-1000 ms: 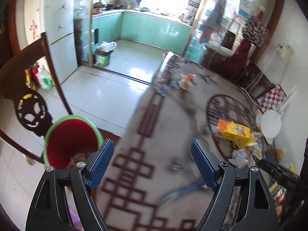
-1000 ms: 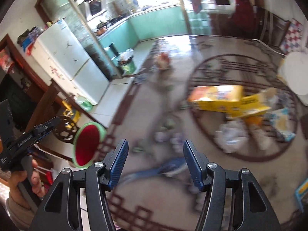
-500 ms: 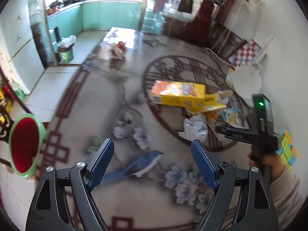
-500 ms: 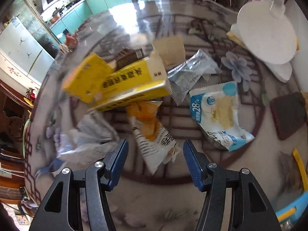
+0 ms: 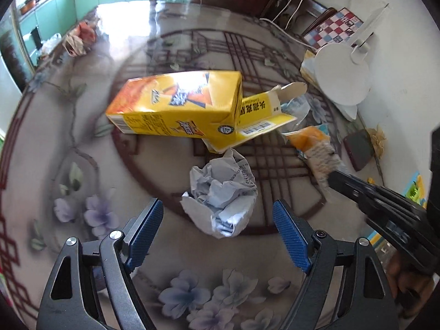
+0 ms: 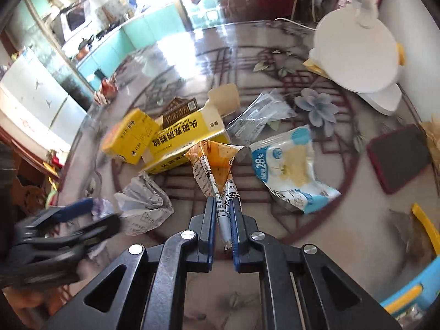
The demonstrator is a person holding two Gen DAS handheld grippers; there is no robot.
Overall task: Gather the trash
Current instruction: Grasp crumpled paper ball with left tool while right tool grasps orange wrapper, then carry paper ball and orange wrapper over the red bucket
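Note:
My left gripper (image 5: 217, 217) is open, its jaws either side of a crumpled white paper ball (image 5: 222, 192) on the glass table. My right gripper (image 6: 222, 205) is shut on the near end of an orange snack wrapper (image 6: 213, 159); it also shows in the left wrist view (image 5: 316, 145). Two yellow cartons (image 5: 176, 107) (image 6: 176, 140) lie behind the ball. A blue-white snack bag (image 6: 288, 170) and a clear plastic wrapper (image 6: 261, 115) lie right of the orange wrapper. The paper ball shows in the right wrist view (image 6: 145, 206) beside my left gripper (image 6: 68, 220).
A white round fan base (image 5: 341, 74) stands at the right. A dark red phone (image 6: 398, 156) lies right of the blue bag. More crumpled trash (image 5: 79, 38) sits at the table's far left. Chairs stand beyond the table's far edge.
Both grippers moved in over the table. My right gripper closed on the orange wrapper. My left gripper came up to the paper ball, still open.

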